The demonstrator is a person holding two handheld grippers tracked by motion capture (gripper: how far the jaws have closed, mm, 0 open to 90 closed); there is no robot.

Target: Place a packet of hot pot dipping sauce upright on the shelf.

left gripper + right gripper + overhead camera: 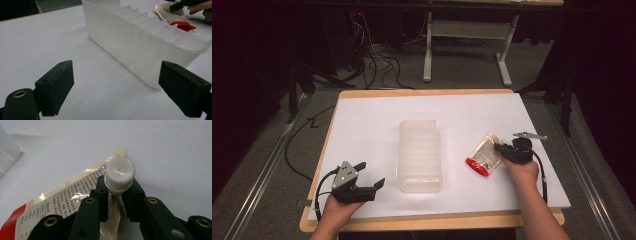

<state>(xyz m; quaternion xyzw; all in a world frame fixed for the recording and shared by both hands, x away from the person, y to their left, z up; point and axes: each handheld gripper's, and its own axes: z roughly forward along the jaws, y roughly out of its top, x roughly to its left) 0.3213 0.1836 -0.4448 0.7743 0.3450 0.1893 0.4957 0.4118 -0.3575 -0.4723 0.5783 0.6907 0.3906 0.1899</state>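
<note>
A clear plastic bin (420,155) with ribbed dividers stands in the middle of the white table. A spouted pouch (484,155) with a red bottom band and printed text lies to its right. My right gripper (501,147) is shut on the pouch (65,202) just below its white ribbed cap (120,174). My left gripper (371,175) is held near the table's front left, open, its jaws wide apart with nothing between them. From the left gripper view, the bin (140,45) lies ahead to the right of the gripper (120,85), and the pouch (175,18) shows beyond it.
The white sheet (362,125) covers a wooden tabletop. Cables (377,65) and a metal table frame (462,45) are on the floor beyond the far edge. A rail (262,170) runs along the floor at the left.
</note>
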